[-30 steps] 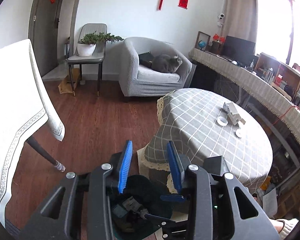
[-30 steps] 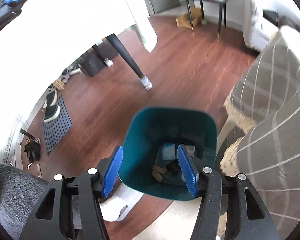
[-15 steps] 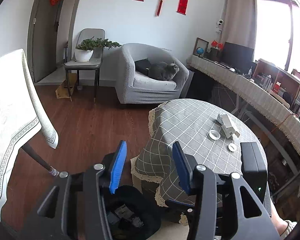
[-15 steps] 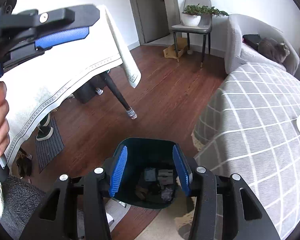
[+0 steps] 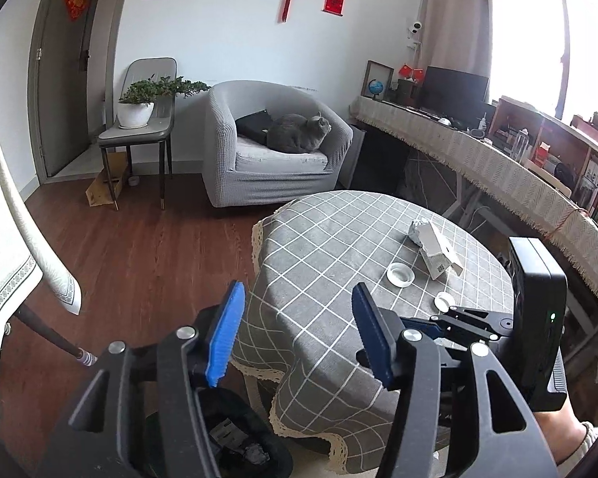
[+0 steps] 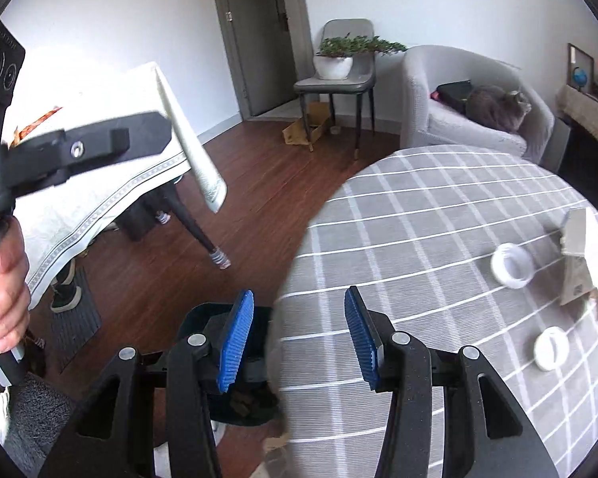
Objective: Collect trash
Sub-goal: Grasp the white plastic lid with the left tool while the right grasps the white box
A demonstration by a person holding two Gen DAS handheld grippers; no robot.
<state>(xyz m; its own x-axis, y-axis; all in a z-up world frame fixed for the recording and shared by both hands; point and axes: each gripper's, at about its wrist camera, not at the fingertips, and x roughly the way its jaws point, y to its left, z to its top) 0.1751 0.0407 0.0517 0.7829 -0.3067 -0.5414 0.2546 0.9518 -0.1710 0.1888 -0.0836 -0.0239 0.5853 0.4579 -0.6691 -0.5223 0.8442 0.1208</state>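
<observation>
Both hand-held grippers, left [image 5: 295,330] just widened and right [image 6: 297,338], tilt down over the round table [image 5: 339,247], empty.

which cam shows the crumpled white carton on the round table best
The left wrist view: the crumpled white carton lies whole and sharp near the checked table's far side, beside two white caps. In the right wrist view it sits squeezed at the right edge, distorted.
</observation>
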